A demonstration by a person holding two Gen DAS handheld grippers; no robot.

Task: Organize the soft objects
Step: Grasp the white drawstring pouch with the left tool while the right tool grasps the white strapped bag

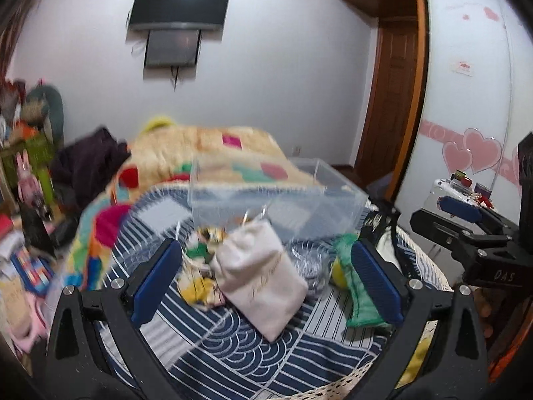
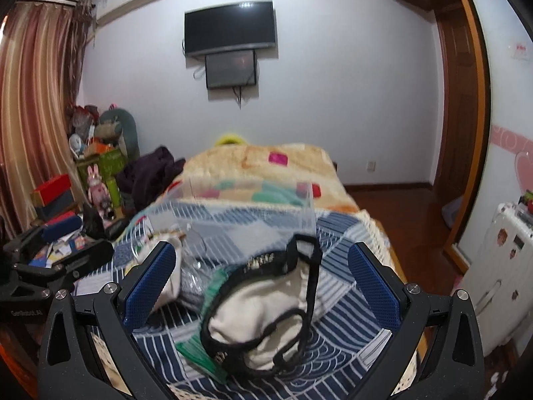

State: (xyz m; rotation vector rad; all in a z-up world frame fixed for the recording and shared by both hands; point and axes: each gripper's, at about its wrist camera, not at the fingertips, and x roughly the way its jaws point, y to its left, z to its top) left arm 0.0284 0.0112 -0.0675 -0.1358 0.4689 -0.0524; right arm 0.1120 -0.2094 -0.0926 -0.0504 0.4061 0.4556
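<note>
A white drawstring pouch point(image 1: 263, 276) lies on the navy striped bedspread point(image 1: 233, 350), between the open fingers of my left gripper point(image 1: 266, 280). A yellow patterned cloth point(image 1: 200, 286) lies to its left and a green cloth point(image 1: 353, 283) to its right. Behind them stands a clear plastic box point(image 1: 276, 200). My right gripper point(image 2: 263, 286) is open above a cream bag with black trim and straps point(image 2: 266, 310) that lies on a green cloth point(image 2: 196, 350). The clear box point(image 2: 246, 210) stands beyond it. Neither gripper holds anything.
A colourful patchwork blanket point(image 1: 206, 153) and dark clothes point(image 1: 90, 160) cover the far bed. Cluttered shelves and toys point(image 2: 96, 173) stand at the left. A white suitcase point(image 2: 503, 273) and wooden floor point(image 2: 399, 213) are at the right. The right gripper shows in the left view point(image 1: 466, 230).
</note>
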